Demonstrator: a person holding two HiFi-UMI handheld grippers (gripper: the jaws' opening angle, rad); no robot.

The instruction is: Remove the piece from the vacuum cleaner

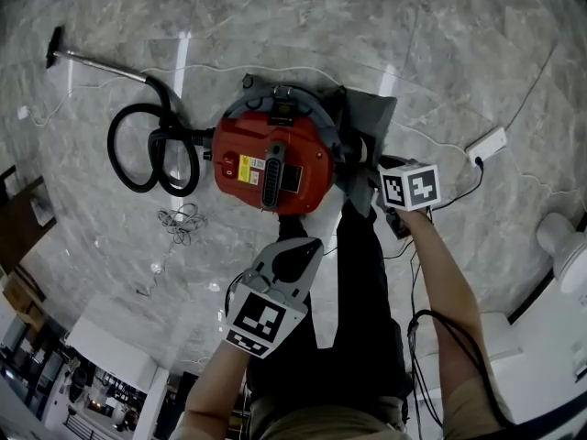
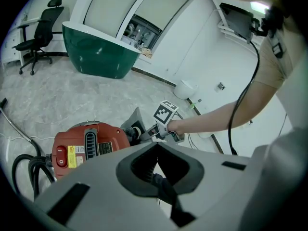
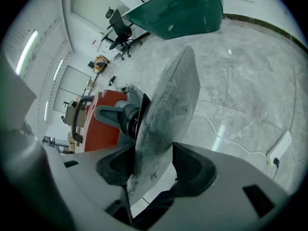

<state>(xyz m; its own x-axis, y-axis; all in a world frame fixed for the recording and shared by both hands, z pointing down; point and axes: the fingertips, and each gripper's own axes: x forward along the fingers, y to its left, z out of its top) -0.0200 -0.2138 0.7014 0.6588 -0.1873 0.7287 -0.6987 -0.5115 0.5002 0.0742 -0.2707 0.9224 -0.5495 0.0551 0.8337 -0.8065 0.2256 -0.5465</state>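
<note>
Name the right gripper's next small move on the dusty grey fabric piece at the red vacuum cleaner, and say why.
Probably squeeze the right gripper firmly shut before pulling. The dusty grey perforated fabric piece stands between its jaws, but it is unclear whether they press on it. The piece's dark collar looks joined to the red canister vacuum cleaner, so a tug now might slip.

My head camera looks steeply down on the red vacuum cleaner (image 1: 272, 161), which both gripper cameras share, the left from farther back, the right close up
</note>
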